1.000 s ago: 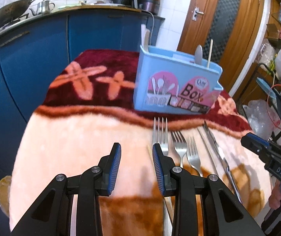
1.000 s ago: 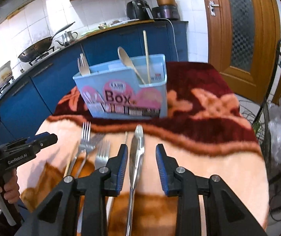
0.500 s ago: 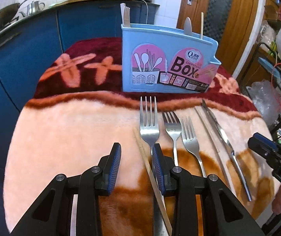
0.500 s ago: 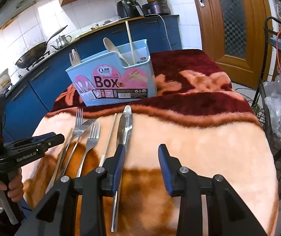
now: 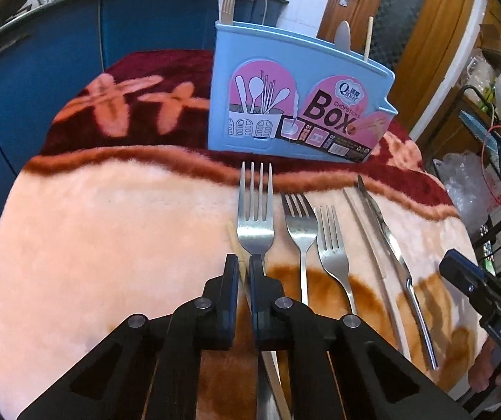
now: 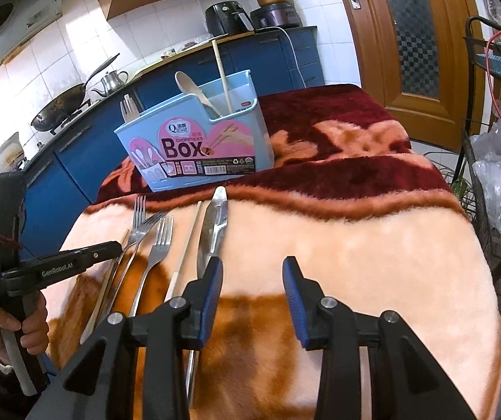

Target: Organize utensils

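Both left fingers (image 5: 231, 269) pinch a chopstick (image 5: 233, 241).

left claw (image 5: 244, 262): nearly closed | right claw (image 6: 252, 273): spread wide, low

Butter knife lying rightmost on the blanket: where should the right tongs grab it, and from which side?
Grip the butter knife by its narrow handle, low down near the right tongs, coming from above with one finger either side. It lies flat, blade tip toward the blue utensil box. The chopstick lying close on its left leaves little room there.
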Available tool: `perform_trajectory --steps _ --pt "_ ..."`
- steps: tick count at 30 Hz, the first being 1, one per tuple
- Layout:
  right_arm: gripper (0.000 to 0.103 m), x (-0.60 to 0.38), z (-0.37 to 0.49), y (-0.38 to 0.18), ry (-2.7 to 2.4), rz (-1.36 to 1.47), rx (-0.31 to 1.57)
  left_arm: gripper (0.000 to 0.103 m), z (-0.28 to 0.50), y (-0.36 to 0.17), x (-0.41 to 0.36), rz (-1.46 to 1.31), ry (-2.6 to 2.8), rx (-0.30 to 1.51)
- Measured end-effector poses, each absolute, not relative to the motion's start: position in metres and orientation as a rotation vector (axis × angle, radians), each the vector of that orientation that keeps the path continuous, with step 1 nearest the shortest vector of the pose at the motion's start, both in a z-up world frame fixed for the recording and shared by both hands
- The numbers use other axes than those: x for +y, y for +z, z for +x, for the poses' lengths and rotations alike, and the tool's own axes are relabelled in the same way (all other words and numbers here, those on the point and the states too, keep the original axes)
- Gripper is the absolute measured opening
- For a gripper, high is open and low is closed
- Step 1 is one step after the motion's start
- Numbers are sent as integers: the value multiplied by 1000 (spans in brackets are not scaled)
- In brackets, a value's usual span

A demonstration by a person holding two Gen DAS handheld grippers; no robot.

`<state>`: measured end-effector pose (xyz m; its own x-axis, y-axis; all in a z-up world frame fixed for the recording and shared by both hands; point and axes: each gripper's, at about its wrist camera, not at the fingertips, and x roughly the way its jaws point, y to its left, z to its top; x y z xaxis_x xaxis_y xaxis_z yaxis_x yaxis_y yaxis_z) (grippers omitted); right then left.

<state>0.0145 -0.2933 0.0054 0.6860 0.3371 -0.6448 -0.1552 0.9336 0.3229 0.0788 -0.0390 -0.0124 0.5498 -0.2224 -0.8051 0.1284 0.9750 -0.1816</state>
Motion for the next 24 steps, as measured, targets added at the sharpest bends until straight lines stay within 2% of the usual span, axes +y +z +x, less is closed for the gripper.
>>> perform_trajectory --steps 18,24 --pt "39 -287 14 9 275 227 786 4 98 -6 -10 -55 -106 909" --pt "39 -280 19 9 275 209 818 6 104 -12 -4 -41 -88 957"
